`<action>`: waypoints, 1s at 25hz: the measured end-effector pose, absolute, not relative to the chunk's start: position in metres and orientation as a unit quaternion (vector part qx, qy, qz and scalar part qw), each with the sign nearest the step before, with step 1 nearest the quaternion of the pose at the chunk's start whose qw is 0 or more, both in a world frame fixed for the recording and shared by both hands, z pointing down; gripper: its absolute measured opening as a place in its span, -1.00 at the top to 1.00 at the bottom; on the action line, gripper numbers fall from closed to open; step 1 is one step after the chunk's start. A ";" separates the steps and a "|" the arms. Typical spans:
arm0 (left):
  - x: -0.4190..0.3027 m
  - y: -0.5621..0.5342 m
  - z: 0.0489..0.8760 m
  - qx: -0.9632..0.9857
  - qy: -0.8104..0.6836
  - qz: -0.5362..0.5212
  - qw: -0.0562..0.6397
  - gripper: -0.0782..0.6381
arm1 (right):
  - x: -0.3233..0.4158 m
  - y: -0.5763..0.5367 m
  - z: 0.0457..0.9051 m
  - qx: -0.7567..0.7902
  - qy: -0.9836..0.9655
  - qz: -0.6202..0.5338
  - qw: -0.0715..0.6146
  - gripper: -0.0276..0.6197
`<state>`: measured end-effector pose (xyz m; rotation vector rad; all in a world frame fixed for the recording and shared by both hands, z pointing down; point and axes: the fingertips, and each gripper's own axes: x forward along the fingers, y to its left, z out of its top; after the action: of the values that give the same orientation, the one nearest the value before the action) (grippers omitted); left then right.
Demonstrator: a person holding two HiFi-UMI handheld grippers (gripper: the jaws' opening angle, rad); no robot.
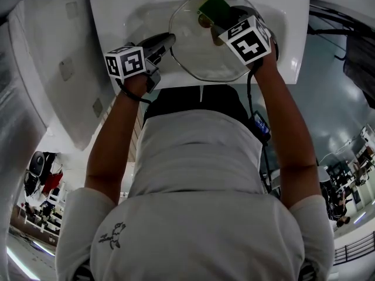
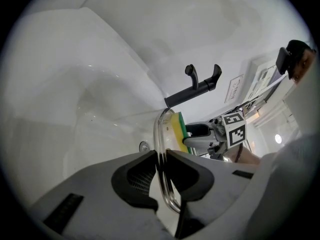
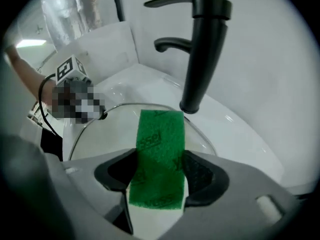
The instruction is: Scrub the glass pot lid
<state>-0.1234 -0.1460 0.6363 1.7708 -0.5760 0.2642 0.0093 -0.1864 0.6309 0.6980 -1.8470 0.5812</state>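
Clamping the metal rim of the glass pot lid [image 2: 161, 129] between nearly closed jaws, my left gripper [image 2: 161, 161] holds it on edge over the white sink [image 1: 117, 10]. My right gripper [image 3: 159, 171] is clenched on a sponge [image 3: 160, 154] over the same sink, just at the lid's face. Only the left gripper view shows the sponge's yellow layer beside the lid; the right gripper view shows its green face and the black faucet [image 3: 205, 54] above the sink.

The black faucet [image 3: 205, 49] overhangs the glass pot lid [image 3: 110, 134]; the sink basin [image 1: 117, 10] beside it lies open.
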 end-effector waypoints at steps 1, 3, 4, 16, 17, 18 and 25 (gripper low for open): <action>-0.123 -0.146 0.637 0.760 -0.248 0.113 0.590 0.59 | 0.016 -0.186 0.631 0.297 -0.765 0.247 0.516 0.01; -0.122 -0.147 0.636 0.761 -0.249 0.112 0.589 0.59 | 0.028 -0.184 0.630 0.309 -0.757 0.254 0.517 0.01; -0.122 -0.147 0.635 0.761 -0.248 0.112 0.589 0.59 | 0.035 -0.184 0.629 0.315 -0.753 0.257 0.517 0.01; -0.115 -0.146 0.636 0.761 -0.246 0.113 0.590 0.59 | 0.047 -0.153 0.608 0.212 -0.792 0.167 0.548 0.01; -0.116 -0.147 0.636 0.761 -0.248 0.113 0.589 0.59 | 0.032 -0.153 0.606 0.174 -0.805 0.123 0.553 0.01; -0.116 -0.148 0.636 0.761 -0.250 0.111 0.588 0.59 | 0.017 -0.155 0.605 0.136 -0.813 0.075 0.561 0.01; -0.116 -0.148 0.635 0.758 -0.252 0.105 0.593 0.59 | -0.037 -0.173 0.628 -0.069 -0.770 -0.223 0.594 0.01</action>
<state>-0.1157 -0.1482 0.6347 1.7612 -0.5857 0.2441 -0.0374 -0.1728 0.6279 -0.1611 -1.7885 -0.5177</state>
